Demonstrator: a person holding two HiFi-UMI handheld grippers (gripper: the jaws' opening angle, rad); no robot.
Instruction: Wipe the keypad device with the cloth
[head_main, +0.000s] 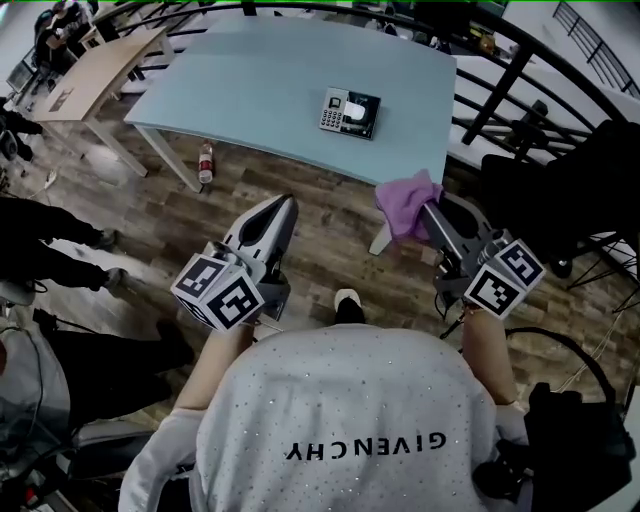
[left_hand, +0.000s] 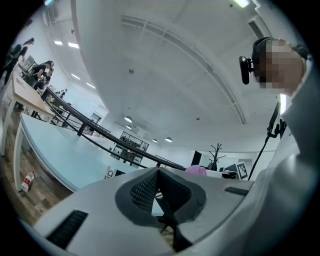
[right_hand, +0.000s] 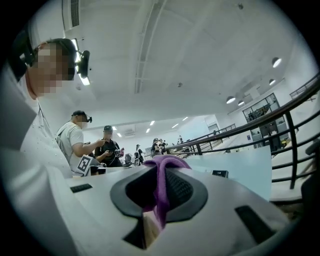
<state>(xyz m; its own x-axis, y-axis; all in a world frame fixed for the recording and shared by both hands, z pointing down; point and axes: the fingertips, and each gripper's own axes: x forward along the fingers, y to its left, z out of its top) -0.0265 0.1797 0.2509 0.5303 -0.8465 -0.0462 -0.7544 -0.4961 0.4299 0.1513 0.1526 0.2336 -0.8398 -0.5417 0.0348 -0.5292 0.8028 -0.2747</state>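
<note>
Right claw (head_main: 424, 212) clamping cloth (head_main: 404, 198), keypad device (head_main: 350, 112) beyond

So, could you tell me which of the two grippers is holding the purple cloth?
The right gripper: its jaws pinch the purple cloth, while the left gripper is closed on nothing.

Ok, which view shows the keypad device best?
Head view: the keypad device lies whole, seen from above, on the blue table. Both gripper views catch only a tiny, edge-on shape far off on the table.
</note>
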